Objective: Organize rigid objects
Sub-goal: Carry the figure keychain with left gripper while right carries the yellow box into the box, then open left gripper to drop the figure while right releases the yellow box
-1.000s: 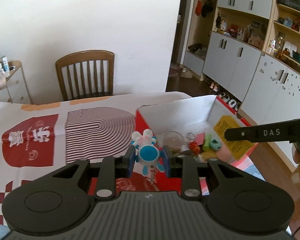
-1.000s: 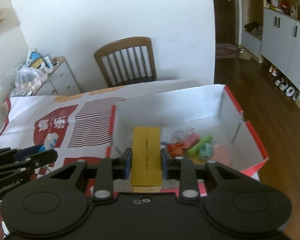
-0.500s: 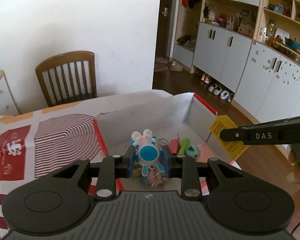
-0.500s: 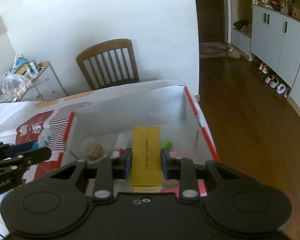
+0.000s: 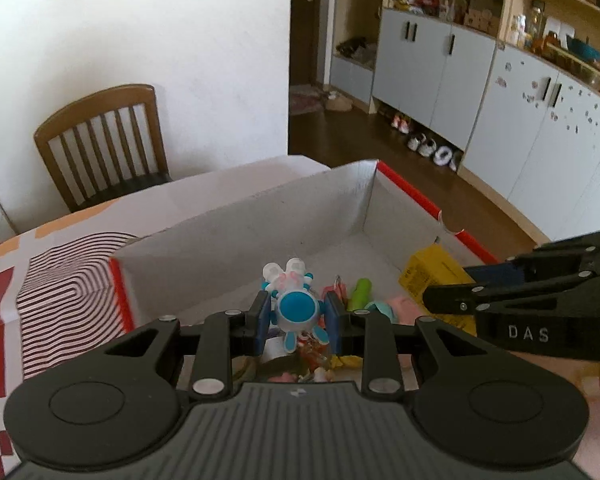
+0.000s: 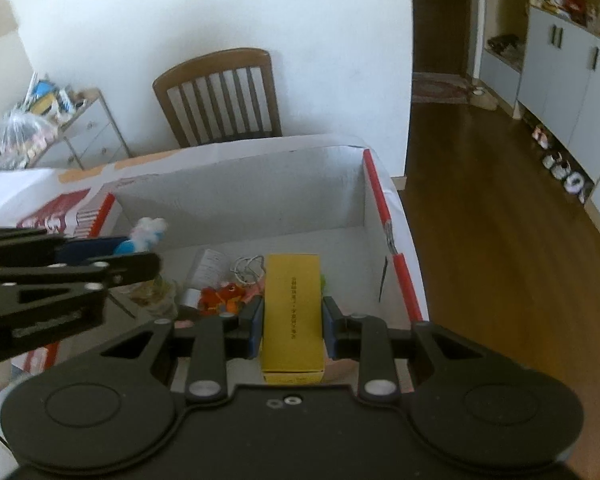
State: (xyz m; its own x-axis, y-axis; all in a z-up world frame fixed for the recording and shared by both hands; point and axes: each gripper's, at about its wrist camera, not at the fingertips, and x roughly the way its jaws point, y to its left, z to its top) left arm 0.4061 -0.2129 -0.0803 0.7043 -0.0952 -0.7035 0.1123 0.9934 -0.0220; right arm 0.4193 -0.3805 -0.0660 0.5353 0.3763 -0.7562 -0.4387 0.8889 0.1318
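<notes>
My left gripper is shut on a small blue and white toy figure, held over the open cardboard box. The same toy figure shows at the left of the right wrist view, in the left gripper. My right gripper is shut on a yellow carton, also above the box. The yellow carton and the right gripper appear at the right of the left wrist view. Several small toys lie on the box floor.
The box has red-edged walls and stands on a table under a red and white patterned cloth. A wooden chair stands behind the table. Cabinets line the right wall, and a cluttered drawer unit stands at the left.
Both grippers have moved over the box and lower, carrying the toy figure and the yellow carton. The box interior now fills more of both views.
</notes>
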